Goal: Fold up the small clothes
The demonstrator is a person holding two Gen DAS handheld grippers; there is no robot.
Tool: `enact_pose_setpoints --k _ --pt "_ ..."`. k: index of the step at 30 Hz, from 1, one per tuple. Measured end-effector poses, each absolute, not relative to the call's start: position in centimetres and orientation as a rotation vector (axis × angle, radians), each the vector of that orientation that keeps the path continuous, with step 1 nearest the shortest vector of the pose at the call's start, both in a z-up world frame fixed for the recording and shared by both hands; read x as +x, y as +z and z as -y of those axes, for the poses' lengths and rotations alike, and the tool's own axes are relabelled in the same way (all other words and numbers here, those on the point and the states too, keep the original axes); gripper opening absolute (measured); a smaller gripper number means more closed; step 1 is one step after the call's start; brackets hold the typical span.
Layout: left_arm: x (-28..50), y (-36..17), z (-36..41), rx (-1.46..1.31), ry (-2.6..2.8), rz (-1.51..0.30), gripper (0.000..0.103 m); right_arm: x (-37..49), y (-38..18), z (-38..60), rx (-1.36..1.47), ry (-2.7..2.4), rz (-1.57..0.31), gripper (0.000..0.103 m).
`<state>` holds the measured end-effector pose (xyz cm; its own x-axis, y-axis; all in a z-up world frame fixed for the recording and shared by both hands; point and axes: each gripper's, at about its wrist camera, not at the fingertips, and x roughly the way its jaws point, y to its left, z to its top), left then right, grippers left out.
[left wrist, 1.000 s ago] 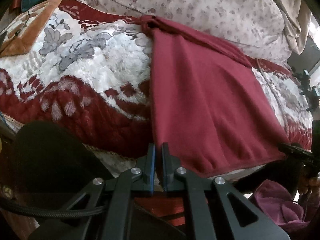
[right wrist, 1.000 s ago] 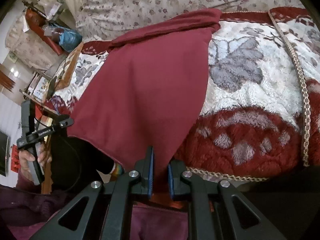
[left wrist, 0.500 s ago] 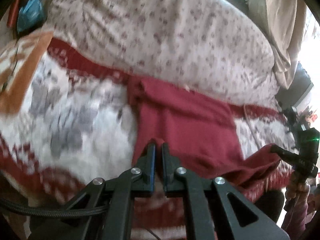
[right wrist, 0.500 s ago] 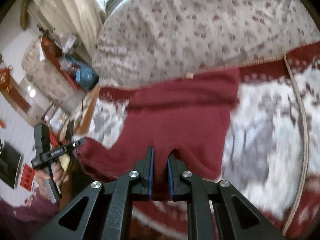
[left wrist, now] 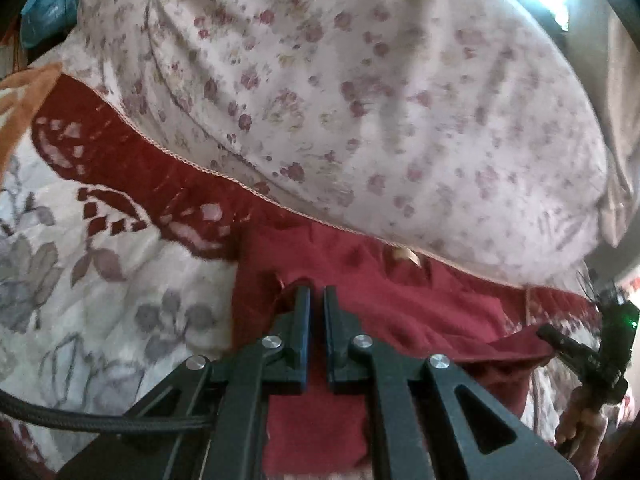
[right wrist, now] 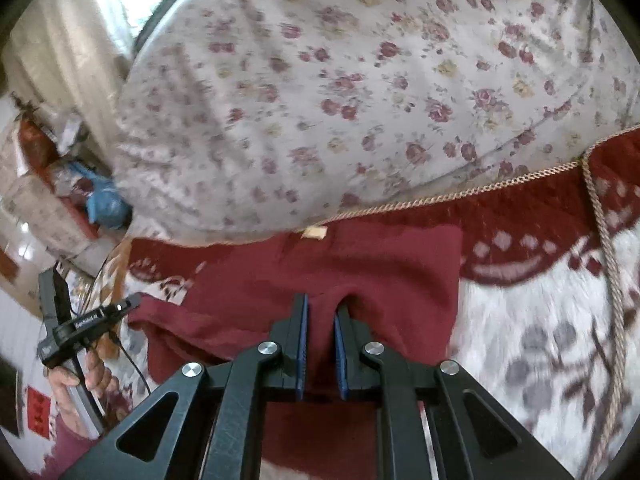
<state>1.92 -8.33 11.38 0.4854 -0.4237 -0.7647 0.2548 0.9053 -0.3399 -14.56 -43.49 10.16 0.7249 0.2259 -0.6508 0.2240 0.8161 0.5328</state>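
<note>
Left wrist view: left tongs (left wrist: 316, 300) clamped on the red garment's (left wrist: 420, 312) near edge — cloth folded over itself ahead, lying on the patterned blanket (left wrist: 100, 280). Right wrist view: right tongs (right wrist: 320, 312) pinch the red garment (right wrist: 360, 264) too — floral quilt (right wrist: 360, 80) beyond.

Both grippers sit low and point forward, side by side. The left gripper (left wrist: 316, 292) has its fingers nearly together, pinching red cloth. The right gripper (right wrist: 322, 300) is clamped on the same cloth, fingers a bit wider apart. Each one shows up at the edge of the other's wrist view, held in a bare hand (right wrist: 80, 376).
</note>
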Motion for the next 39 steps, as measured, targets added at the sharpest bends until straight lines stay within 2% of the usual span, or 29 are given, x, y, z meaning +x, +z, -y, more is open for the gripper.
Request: enact_pose_setpoints --k 7,8,9,11,12,13,16,20,22,26,29,35,37,39 --pt "7.3 8.1 9.6 -0.234 -0.417 -1.030 0.008 -8.1 6.6 46.1 0.669 -0.042 -0.819 0.013" --pt "7.6 7.6 9.6 -0.235 -0.419 -1.041 0.008 -7.4 6.0 46.4 0.664 -0.057 -0.829 0.015" --pt "7.7 7.3 9.6 -0.234 -0.422 -1.047 0.012 -6.8 5.6 46.6 0.655 -0.069 -0.844 0.022" --pt "8.0 7.3 9.4 -0.225 -0.432 -1.055 0.034 -6.4 5.5 47.1 0.645 -0.079 -0.861 0.038" --pt "8.0 7.6 9.1 -0.219 -0.416 -1.042 0.057 -6.7 6.0 47.7 0.648 -0.105 -0.831 0.055" --pt "7.9 7.9 8.6 -0.227 -0.402 -1.023 0.071 -7.3 6.6 48.3 0.658 -0.136 -0.790 0.064" --pt "7.5 8.6 7.9 -0.238 -0.388 -0.997 0.073 -9.6 8.5 49.2 0.722 -0.148 -0.673 0.065" --pt "7.4 7.6 9.4 -0.122 -0.352 -1.017 0.073 -8.6 9.0 45.1 0.550 -0.053 -0.755 0.062" --pt "7.7 6.6 10.3 -0.057 -0.323 -1.041 0.074 -7.1 7.9 43.6 0.501 -0.030 -0.811 0.056" --pt "9.2 3.2 10.9 0.016 -0.258 -1.118 0.074 -3.2 3.7 44.1 0.428 -0.197 -0.927 0.055" --pt "9.9 2.3 10.2 -0.038 -0.262 -1.144 0.076 -2.0 0.8 46.4 0.533 -0.242 -0.960 0.054" --pt "7.6 4.5 8.9 -0.015 -0.300 -1.111 0.076 -4.6 3.6 46.1 0.533 -0.198 -0.903 0.056" --pt "6.3 5.6 8.3 -0.016 -0.326 -1.105 0.077 -6.8 4.9 45.9 0.531 -0.168 -0.892 0.064" --pt "4.7 6.6 7.4 -0.021 -0.357 -1.098 0.080 -9.1 6.0 45.2 0.501 -0.152 -0.891 0.067"
